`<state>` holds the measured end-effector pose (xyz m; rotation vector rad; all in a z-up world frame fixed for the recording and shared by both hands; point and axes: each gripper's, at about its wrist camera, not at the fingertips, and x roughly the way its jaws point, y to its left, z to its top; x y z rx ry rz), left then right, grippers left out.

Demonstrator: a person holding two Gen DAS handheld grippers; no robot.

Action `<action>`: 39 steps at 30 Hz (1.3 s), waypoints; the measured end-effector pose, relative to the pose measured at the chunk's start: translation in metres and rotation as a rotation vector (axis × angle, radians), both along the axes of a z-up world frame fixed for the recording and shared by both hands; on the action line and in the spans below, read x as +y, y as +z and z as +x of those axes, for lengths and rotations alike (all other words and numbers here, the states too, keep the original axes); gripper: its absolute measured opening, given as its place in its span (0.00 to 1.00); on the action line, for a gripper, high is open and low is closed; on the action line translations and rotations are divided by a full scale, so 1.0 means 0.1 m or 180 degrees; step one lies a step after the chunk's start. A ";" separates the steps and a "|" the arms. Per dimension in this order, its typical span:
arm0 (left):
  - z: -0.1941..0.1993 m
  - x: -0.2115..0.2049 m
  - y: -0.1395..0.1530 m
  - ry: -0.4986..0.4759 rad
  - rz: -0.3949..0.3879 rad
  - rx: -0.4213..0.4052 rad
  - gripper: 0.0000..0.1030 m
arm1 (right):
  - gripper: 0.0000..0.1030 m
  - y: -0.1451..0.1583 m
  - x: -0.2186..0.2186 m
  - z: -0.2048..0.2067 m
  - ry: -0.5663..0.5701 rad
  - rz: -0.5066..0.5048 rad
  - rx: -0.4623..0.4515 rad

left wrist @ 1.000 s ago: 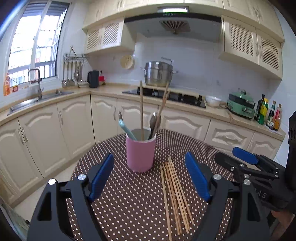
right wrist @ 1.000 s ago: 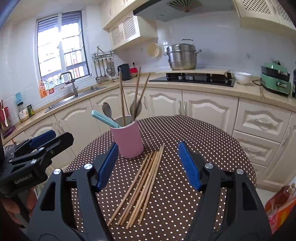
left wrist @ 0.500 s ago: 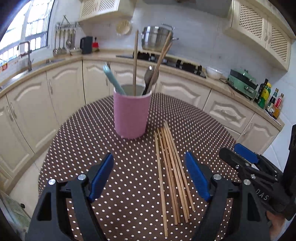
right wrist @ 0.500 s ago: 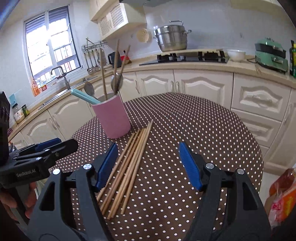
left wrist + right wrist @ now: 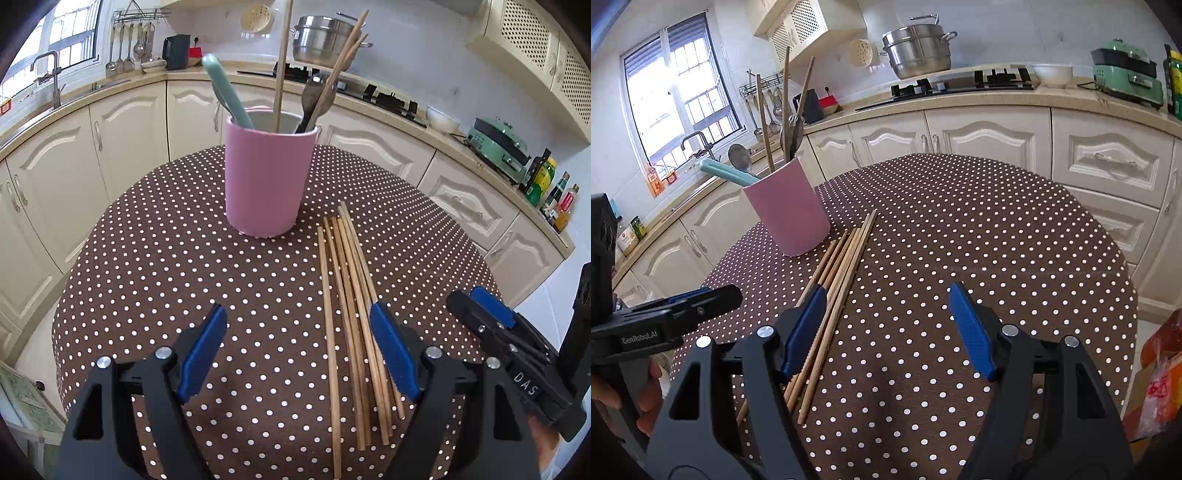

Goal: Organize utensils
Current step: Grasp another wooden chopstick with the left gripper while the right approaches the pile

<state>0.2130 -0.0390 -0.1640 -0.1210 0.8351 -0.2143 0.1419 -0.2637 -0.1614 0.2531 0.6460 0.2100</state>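
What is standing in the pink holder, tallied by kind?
Wooden chopsticks: 3
Metal spoons: 2
Teal-handled utensil: 1
Total: 6

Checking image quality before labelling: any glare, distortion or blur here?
Right wrist view: the window is blown out white. Left wrist view: fisheye bends the counter edge; the chopsticks and pink cup are sharp. Both views darken at the corners.

steel pot [image 5: 325, 40] on hob | green cooker [image 5: 1126, 70] | bottles [image 5: 550, 192] | sink tap [image 5: 51, 77]
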 end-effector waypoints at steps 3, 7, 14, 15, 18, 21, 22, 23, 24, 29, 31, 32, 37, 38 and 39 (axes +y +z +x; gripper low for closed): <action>0.03 -0.04 -0.02 -0.0019 0.0012 0.0033 0.75 | 0.67 -0.02 -0.03 0.03 0.0011 0.0057 0.0043; 0.05 -0.13 -0.04 -0.0100 0.0060 0.0058 0.75 | 0.67 -0.07 -0.05 0.05 0.0023 0.0075 0.0104; 0.11 -0.23 -0.14 -0.0196 0.0165 0.0190 0.76 | 0.67 -0.12 -0.10 0.06 0.0006 0.0178 0.0173; 0.12 -0.22 -0.15 -0.0203 0.0162 0.0207 0.76 | 0.67 -0.12 -0.10 0.06 0.0006 0.0182 0.0183; 0.17 -0.15 -0.16 -0.0189 0.0095 0.0275 0.76 | 0.67 -0.12 -0.10 0.06 0.0003 0.0172 0.0179; 0.21 -0.07 -0.17 -0.0200 0.0005 0.0333 0.75 | 0.67 -0.13 -0.10 0.07 0.0001 0.0192 0.0188; 0.22 -0.08 -0.17 -0.0234 0.0022 0.0349 0.75 | 0.67 -0.13 -0.11 0.07 -0.0001 0.0204 0.0195; 0.23 -0.09 -0.18 -0.0273 0.0041 0.0364 0.75 | 0.67 -0.14 -0.12 0.07 -0.0004 0.0217 0.0202; 0.24 -0.10 -0.18 -0.0293 0.0050 0.0369 0.75 | 0.67 -0.15 -0.13 0.07 -0.0007 0.0229 0.0211; 0.29 -0.19 -0.23 -0.0371 0.0148 0.0449 0.75 | 0.67 -0.15 -0.14 0.07 0.0004 0.0253 0.0230; 0.34 -0.23 -0.26 -0.0383 0.0271 0.0501 0.64 | 0.67 -0.15 -0.14 0.08 0.0010 0.0258 0.0246; 0.37 -0.24 -0.28 -0.0354 0.0307 0.0533 0.59 | 0.67 -0.16 -0.14 0.07 0.0010 0.0259 0.0250; 0.52 -0.29 -0.36 -0.0330 0.0481 0.0643 0.55 | 0.67 -0.16 -0.11 0.10 0.0014 0.0248 0.0280; 0.55 -0.33 -0.37 -0.0323 0.0544 0.0632 0.55 | 0.67 -0.16 -0.11 0.10 0.0016 0.0239 0.0285; 0.56 -0.36 -0.36 -0.0322 0.0591 0.0629 0.55 | 0.67 -0.17 -0.10 0.10 0.0017 0.0227 0.0291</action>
